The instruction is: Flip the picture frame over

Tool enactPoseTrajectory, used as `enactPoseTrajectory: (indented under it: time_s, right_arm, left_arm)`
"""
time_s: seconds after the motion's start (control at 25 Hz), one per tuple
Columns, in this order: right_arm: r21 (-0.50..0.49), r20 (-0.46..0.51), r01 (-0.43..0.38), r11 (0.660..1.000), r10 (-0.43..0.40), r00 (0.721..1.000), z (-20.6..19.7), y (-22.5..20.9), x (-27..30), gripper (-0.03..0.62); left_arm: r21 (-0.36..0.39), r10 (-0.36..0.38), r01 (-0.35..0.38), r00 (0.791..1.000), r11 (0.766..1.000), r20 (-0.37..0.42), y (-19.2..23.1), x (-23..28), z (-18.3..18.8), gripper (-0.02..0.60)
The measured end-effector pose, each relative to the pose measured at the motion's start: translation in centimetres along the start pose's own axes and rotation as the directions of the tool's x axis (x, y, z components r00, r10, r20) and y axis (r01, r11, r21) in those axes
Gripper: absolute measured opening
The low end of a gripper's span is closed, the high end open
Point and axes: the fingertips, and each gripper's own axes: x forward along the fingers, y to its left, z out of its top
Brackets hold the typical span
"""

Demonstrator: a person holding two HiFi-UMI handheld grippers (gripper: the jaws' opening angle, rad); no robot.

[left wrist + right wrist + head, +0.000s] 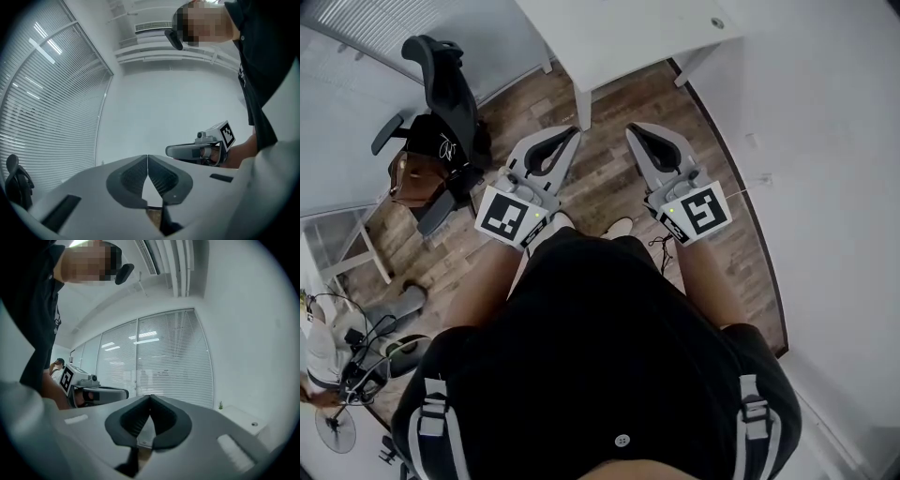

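No picture frame shows in any view. In the head view my left gripper [572, 134] and right gripper [635, 131] are held side by side at waist height over the wood floor, pointing toward the white table [619, 42]. Both are shut with nothing between their jaws. The left gripper view shows its dark pads [161, 176] meeting at the tips of the left gripper [147, 157], with the right gripper [199, 149] off to its right. In the right gripper view the right gripper [150, 397] is likewise shut and empty, and the left gripper [91, 391] is at its left.
A black office chair [441, 89] with a brown bag [417, 178] stands at the left of the head view. A white wall [825, 141] runs along the right. A fan [337, 427] and cables lie at the lower left. Window blinds [173, 362] fill the right gripper view's background.
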Motion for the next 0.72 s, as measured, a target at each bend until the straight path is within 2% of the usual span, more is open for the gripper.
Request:
enactPoseTrajectory:
  time_s: [0.4,0.48,0.6,0.72]
  right_arm:
    - [0.004,0.007,0.019,1.000,-0.019,1.000,-0.4,-1.2,-4.1,0.011]
    - [-0.003,0.004,0.023,1.000,-0.022,1.000,-0.4,-1.6,-4.7,0.012]
    - [-0.003,-0.011,0.014,1.000,-0.014,1.000,-0.6,-2.1,-5.3,0.142]
    - [-0.005,-0.014,0.007,1.000,-0.007,1.000,-0.5,-2.7,-6.2,0.194]
  left_arm:
    - [0.005,-0.009,0.009,1.000,1.000,-0.023,-3.7,1.6,-0.8,0.009]
    - [0.005,-0.013,0.013,1.000,1.000,-0.024,-4.2,2.0,-0.9,0.037]
    - [0.008,-0.024,0.025,0.999,1.000,-0.032,-4.9,2.5,-1.1,0.117]
    - [0.019,-0.020,0.021,0.999,1.000,-0.036,-5.7,3.3,-1.1,0.199]
